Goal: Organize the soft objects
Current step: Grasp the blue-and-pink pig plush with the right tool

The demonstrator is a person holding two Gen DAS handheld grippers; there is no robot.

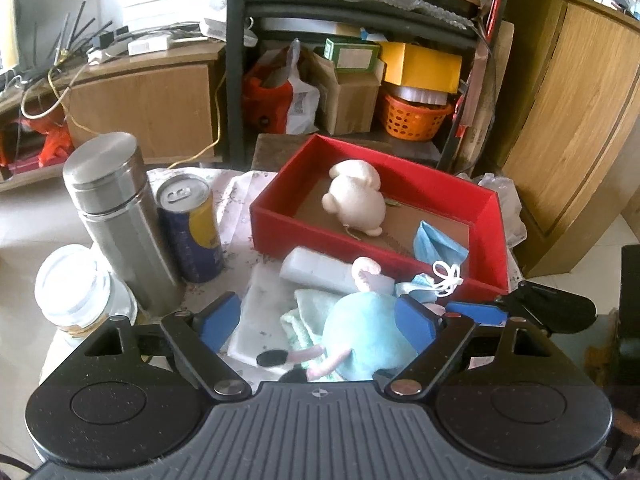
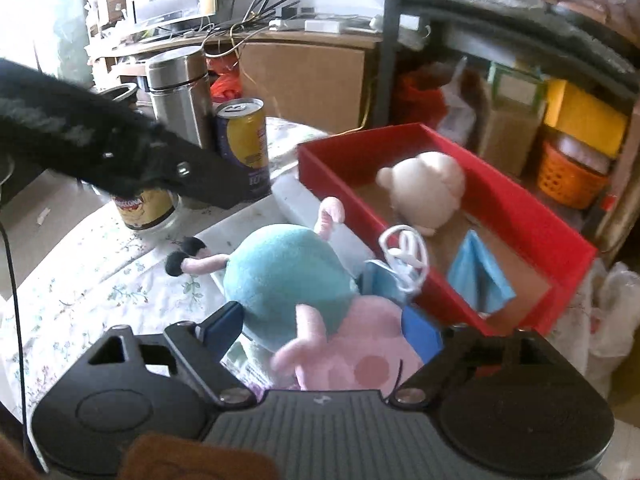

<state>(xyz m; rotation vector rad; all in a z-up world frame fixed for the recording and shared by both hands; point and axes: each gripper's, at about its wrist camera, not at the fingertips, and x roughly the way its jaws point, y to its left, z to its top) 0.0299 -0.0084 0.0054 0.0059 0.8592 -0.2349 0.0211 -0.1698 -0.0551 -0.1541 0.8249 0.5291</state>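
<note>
Inside the red box [image 1: 486, 204] lie a cream plush [image 1: 356, 200] and one blue mask [image 1: 438, 246]. Just outside its near wall, the pig plush [image 2: 288, 280] sits between the right tongs [image 2: 320, 326], apparently pinched; a second mask [image 1: 420, 282] and towel [image 1: 308, 312] remain. Left tongs [image 1: 320, 320] spread.

Glass jar [image 2: 147, 210] label: partial "...ECONA"; other print illegible.

The left gripper [image 1: 318, 322] is matte black plastic with a ribbed grey centre plate bearing a small crosshair mark, round domed covers on either side, silver pivot screws on its linkage bars and blue pads on its fingers [image 1: 218, 322]. The right gripper [image 2: 322, 326] has the same black body, ribbed plate, silver screws and blue fingers [image 2: 420, 330].
</note>
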